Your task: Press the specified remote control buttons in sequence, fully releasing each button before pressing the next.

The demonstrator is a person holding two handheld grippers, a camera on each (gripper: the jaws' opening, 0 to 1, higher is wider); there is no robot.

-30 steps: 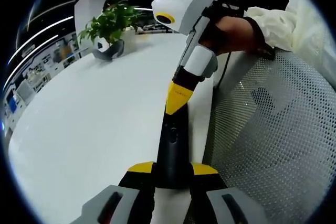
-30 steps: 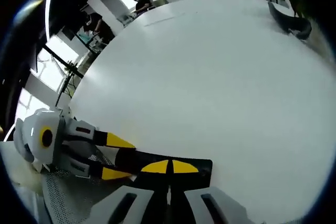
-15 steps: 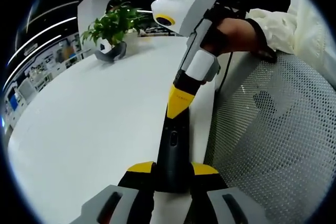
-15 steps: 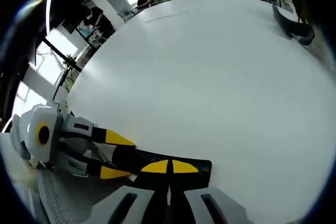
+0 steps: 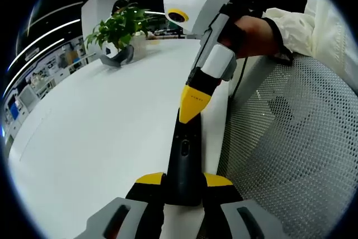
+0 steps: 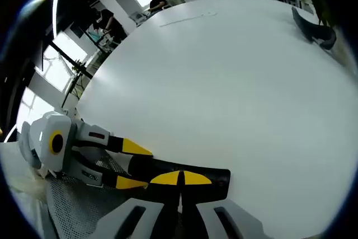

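Note:
A slim black remote control (image 5: 182, 158) lies lengthwise over the white table's edge. My left gripper (image 5: 183, 179) is shut on its near end, one yellow-tipped jaw on each side. My right gripper (image 5: 192, 104) comes down from above with its yellow tips shut together, and their point is on the far part of the remote's face. In the right gripper view, the right gripper (image 6: 180, 178) has its shut tips on the remote control (image 6: 222, 179). There the left gripper (image 6: 134, 165) reaches in from the left and clamps it.
The round white table (image 5: 95, 121) stretches out to the left. A potted plant (image 5: 117, 29) in a dark holder (image 6: 313, 29) stands at its far side. A white mesh chair (image 5: 291, 138) sits right beside the remote. People (image 6: 152, 1) stand in the background office.
The right gripper's body has tilted slightly up and to the right, while its tip stays at the remote's far part. The left gripper's hold on the remote is unchanged.

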